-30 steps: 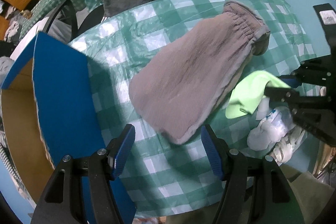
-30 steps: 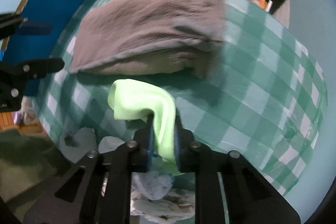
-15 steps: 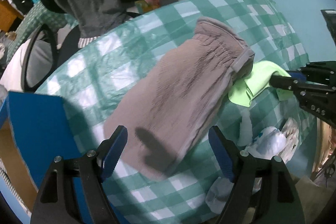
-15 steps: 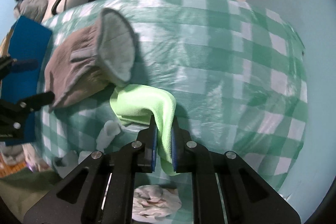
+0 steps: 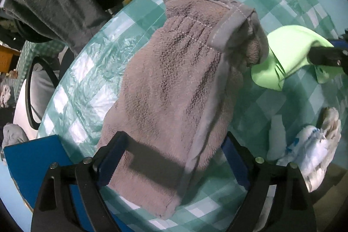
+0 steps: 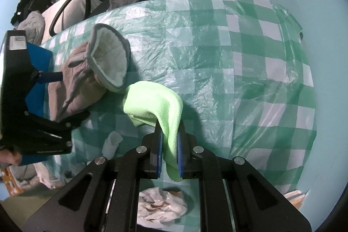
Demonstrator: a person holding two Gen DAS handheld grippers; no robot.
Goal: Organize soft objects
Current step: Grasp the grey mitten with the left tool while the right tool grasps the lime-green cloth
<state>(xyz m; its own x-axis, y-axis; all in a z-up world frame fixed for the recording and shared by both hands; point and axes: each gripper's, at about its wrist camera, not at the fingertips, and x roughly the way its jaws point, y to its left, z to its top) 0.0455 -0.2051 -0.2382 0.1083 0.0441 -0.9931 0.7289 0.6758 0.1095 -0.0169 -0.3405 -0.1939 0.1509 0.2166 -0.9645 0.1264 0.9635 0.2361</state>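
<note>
Bench with a green-and-white checked plastic cloth [image 6: 239, 62] in a cluttered room, blue-sided cardboard box [image 5: 32, 169] at its edge; the grey fleece mitt with white quilted lining [image 5: 174, 101] lies flat on the cloth. Left tongs [image 5: 171, 164] are opening wide, straddling the mitt's closed end, pads not pressing it; right tongs [image 6: 169, 156] are pressed together, pinching the lime-green microfibre cloth [image 6: 152, 101] just beside the mitt's cuff, crumpled white socks [image 5: 308, 149] nearby. Risk: left tongs closing on only the top fleece layer, so the mitt slips, or the green cloth snagging the cuff.
</note>
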